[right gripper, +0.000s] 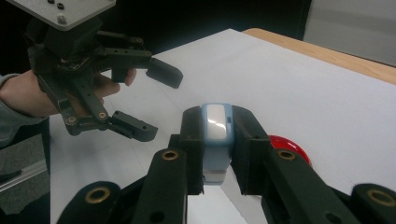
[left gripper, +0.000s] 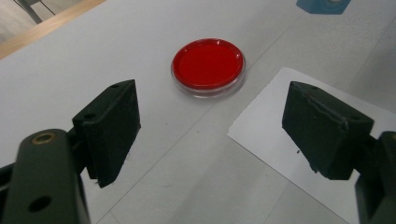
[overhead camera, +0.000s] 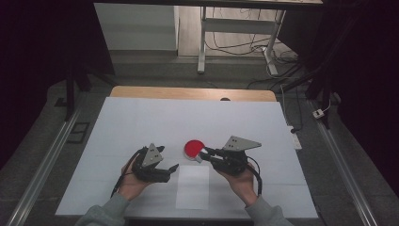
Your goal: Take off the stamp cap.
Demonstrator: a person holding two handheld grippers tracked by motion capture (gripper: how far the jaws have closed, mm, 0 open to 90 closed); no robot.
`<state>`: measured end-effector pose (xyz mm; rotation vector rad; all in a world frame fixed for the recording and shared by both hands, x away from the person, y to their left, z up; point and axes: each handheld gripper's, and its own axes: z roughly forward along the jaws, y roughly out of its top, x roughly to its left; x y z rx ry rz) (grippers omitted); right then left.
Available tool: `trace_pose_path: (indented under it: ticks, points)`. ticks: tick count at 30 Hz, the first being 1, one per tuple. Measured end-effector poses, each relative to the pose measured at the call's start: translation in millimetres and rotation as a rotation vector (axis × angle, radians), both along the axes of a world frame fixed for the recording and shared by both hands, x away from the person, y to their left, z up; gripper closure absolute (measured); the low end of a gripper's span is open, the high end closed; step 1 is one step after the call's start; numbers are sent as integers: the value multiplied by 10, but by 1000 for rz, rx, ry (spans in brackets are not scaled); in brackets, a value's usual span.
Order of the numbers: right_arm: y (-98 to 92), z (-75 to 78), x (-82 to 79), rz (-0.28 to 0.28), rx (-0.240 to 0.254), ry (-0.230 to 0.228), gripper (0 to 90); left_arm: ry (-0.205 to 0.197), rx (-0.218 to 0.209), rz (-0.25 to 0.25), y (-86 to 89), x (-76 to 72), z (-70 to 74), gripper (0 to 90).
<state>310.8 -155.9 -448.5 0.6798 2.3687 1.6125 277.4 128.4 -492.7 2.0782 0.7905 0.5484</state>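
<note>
A round red dish (overhead camera: 193,148) with a clear rim lies on the white table cover, just beyond a white sheet of paper (overhead camera: 193,187). My right gripper (overhead camera: 203,154) is shut on a small light-blue and white block (right gripper: 216,135), holding it just right of the dish. The red dish (right gripper: 290,147) peeks out behind the right jaw. My left gripper (overhead camera: 169,158) is open and holds nothing, left of the paper, jaws pointing at the dish. In the left gripper view the dish (left gripper: 208,65) lies ahead of the spread jaws of the gripper (left gripper: 210,100), and the paper (left gripper: 289,154) is at the right.
The white cover (overhead camera: 141,122) spans the table, with a strip of wood (overhead camera: 188,92) at its far edge. Beyond the table are a desk frame (overhead camera: 202,42) and cables on the floor. Metal rails (overhead camera: 47,160) run along both sides. The left gripper (right gripper: 163,105) hangs open across from the right one.
</note>
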Motion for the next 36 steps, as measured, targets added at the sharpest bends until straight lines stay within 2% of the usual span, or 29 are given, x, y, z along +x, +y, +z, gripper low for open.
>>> trace_pose_path:
  ticks: [36]
  points:
    - [25, -39, 4, -1, -8, 7, 748, 2, 19, -72, -322, 78, 35, 193]
